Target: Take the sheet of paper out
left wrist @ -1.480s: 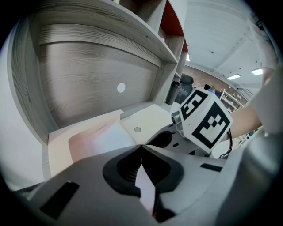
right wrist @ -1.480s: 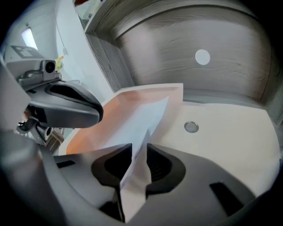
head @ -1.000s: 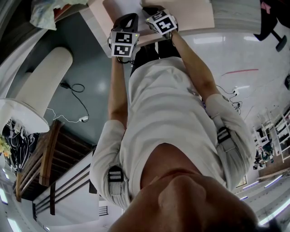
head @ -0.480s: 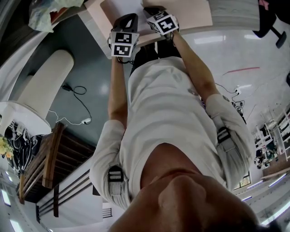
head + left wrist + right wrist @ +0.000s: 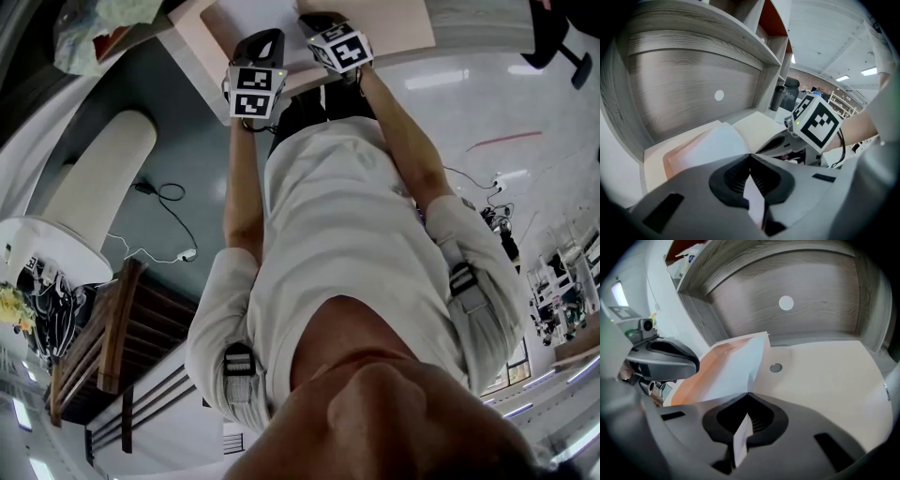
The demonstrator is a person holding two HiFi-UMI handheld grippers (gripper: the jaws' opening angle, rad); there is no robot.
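The sheet [image 5: 733,369] lies on the bench [image 5: 825,376], over an orange layer [image 5: 691,379] that may be a folder; I cannot confirm this. My left tool [image 5: 750,155] is clamped on the sheet's near edge, with a strip of paper showing between its jaws. My right tool [image 5: 747,394] grips the same edge, just beside the left. A grey wood panel [image 5: 811,287] backs the bench.
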